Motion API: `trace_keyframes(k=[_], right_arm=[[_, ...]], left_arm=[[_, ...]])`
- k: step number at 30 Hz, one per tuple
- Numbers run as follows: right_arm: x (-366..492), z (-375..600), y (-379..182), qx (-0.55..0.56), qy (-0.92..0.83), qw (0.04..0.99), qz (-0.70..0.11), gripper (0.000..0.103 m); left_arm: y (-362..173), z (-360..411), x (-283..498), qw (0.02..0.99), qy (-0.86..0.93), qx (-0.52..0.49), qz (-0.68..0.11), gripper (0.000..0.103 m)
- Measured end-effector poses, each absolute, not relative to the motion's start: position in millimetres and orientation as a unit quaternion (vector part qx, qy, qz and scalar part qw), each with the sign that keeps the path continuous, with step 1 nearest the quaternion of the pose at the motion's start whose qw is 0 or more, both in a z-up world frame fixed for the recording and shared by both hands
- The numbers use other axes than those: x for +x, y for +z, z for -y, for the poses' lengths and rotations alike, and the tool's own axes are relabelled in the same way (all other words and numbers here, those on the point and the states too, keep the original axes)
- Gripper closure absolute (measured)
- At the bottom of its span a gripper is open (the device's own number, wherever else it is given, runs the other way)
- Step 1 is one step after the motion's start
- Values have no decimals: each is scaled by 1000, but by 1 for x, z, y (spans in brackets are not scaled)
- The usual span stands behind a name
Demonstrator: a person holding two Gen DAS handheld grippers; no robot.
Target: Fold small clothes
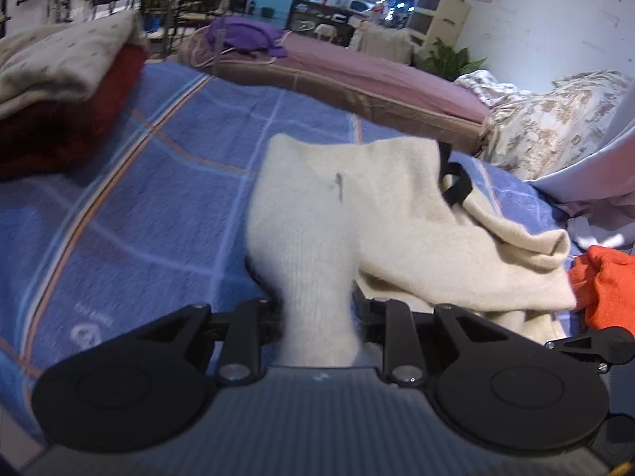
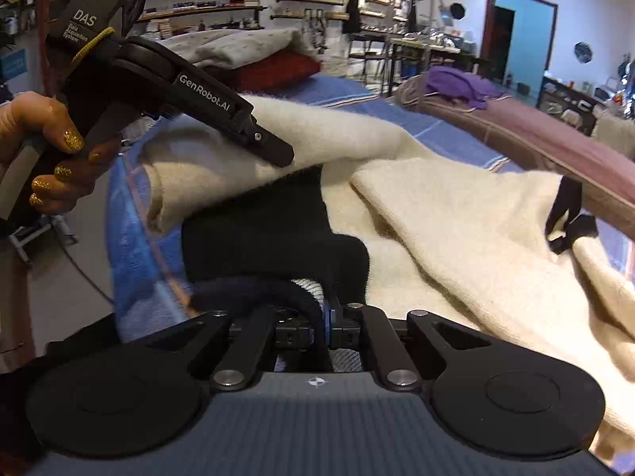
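From the left wrist camera, the left gripper (image 1: 317, 317) is clenched on a bunched fold of a cream sweater (image 1: 357, 214), which rises from between its fingers and spreads forward over a blue checked bedspread (image 1: 139, 198). A black strap (image 1: 456, 186) sits at the sweater's far right edge. An orange cloth (image 1: 607, 281) lies just beside the sweater on the right, and a stack of folded clothes (image 1: 59, 91), grey on top of red, rests well apart at the far left. Beyond the bedspread runs a mauve mattress (image 1: 377, 75) with a purple cloth (image 1: 246, 35) on it. From the right wrist camera, the right gripper (image 2: 323, 317) is clenched on a black trim (image 2: 278, 238) of the same sweater (image 2: 476, 230), the dark fabric bunched right at its fingers. The cream knit spreads to the right and ahead over the bedspread (image 2: 131, 246). At upper left the left gripper (image 2: 278, 154) pinches the sweater's raised edge, held by a hand (image 2: 43, 150) with gold glitter nails. The folded stack (image 2: 246, 55) lies behind it.
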State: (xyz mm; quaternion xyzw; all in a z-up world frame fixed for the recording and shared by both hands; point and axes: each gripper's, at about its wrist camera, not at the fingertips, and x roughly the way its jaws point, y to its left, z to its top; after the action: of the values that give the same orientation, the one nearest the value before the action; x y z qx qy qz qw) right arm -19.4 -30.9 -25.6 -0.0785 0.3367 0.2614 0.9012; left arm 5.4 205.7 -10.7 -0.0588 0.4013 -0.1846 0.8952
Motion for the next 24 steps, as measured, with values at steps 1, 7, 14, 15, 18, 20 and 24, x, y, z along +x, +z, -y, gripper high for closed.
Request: trace_keyframes(k=[1,7,14,15,18,20,24], right_arm=[[-26,25,-26,-71,269,897,-344,95],[-32,13,-40,-48,296,870,-392,88],[-48,46,-27,42,290,878,-378,31],[-55,54,-17,37,283,889,-358,8],[-74,83,5,15,207,926,-317,0],[-76,103,12,13,156,937,-313,0],[-64,122,8,-12,74,944,-322,0]], left_arm=[[-17,-213,-2,891,-176,-64,-414,79],[-60,-221,-21,882,-142,-28,-448,75],[-63,-210,-17,895,-69,56,-438,15],[-58,-213,-18,898,-65,59,-431,15],[-43,-227,-24,905,-41,61,-419,13],[-34,-231,-27,911,-13,79,-404,12],[-20,-242,-25,915,62,133,-377,8]])
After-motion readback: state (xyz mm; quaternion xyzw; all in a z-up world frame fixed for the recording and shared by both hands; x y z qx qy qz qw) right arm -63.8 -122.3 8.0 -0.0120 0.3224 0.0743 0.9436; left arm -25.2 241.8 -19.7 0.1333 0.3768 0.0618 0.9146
